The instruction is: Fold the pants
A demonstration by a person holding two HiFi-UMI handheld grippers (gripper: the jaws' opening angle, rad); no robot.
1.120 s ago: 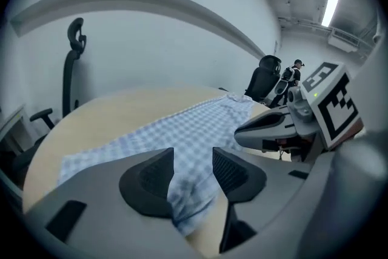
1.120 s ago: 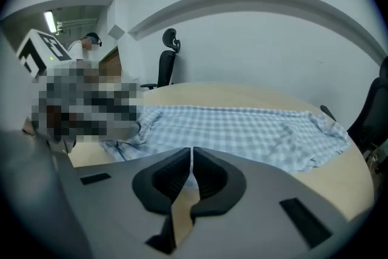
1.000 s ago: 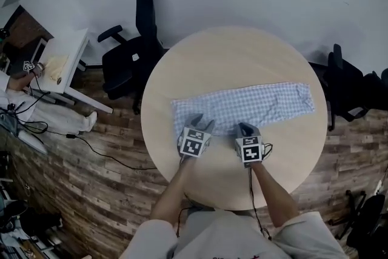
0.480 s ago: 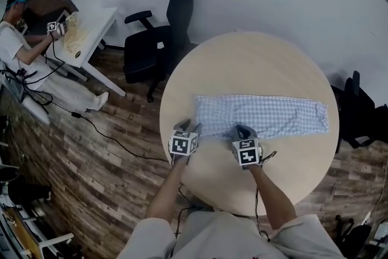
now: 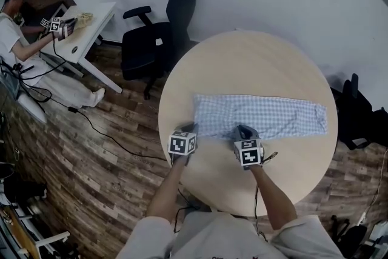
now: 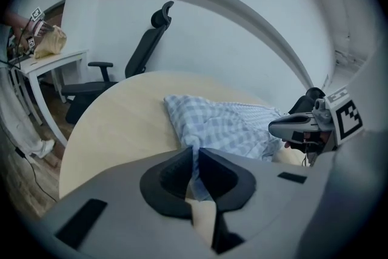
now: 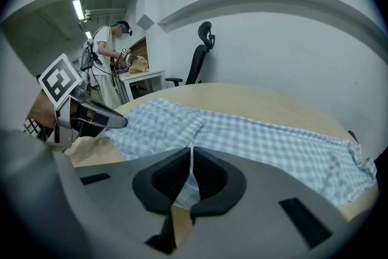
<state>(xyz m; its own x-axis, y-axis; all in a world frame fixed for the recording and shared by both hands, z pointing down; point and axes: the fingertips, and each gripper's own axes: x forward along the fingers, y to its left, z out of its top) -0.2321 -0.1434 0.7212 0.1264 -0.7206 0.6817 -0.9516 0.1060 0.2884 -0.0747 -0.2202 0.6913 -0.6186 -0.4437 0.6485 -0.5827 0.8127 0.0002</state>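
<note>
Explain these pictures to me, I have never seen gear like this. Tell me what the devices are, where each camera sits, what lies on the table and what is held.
There is no robot here: a person holds a two-jaw tool in each hand. The wide picture comes from a camera on the person's head, looking steeply down. The other two come from cameras riding on each tool, looking along its jaws. On the round pale wooden table lie blue-and-white checked cloth pants, spread out flat. The left hand-held gripper has just been closing its jaws and now pinches the near corner of the pants' left end. The right hand-held gripper is shut on the near edge further right. The cubes with square markers are part of the tools.
</note>
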